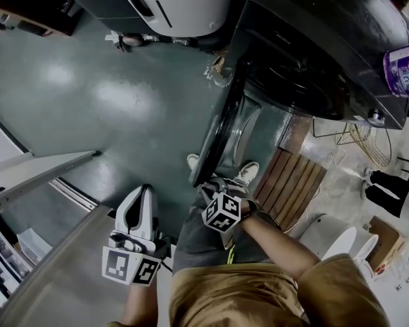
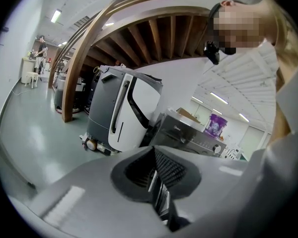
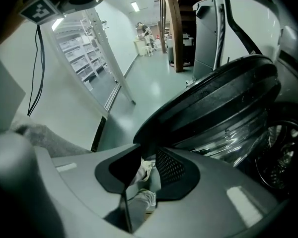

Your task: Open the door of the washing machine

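Note:
The black washing machine (image 1: pixel 313 53) stands at the upper right, and its round door (image 1: pixel 221 125) is swung partly out over the floor. My right gripper (image 1: pixel 215 186) is at the door's near edge. In the right gripper view its jaws (image 3: pixel 146 165) stand narrowly apart around the dark rim of the door (image 3: pixel 213 98), with the drum (image 3: pixel 278 157) visible behind. My left gripper (image 1: pixel 144 191) hangs free to the left of the door, well off it. Its jaws (image 2: pixel 156 182) are shut with nothing between them, pointing towards the washing machine (image 2: pixel 188 135).
A purple detergent bottle (image 1: pixel 403 70) sits on top of the machine. A grey-and-white floor machine (image 1: pixel 170 5) stands beyond the door. A wooden slat pallet (image 1: pixel 293 182) lies by the person's shoes (image 1: pixel 245 174). A metal shelf frame (image 1: pixel 41 176) runs along the left.

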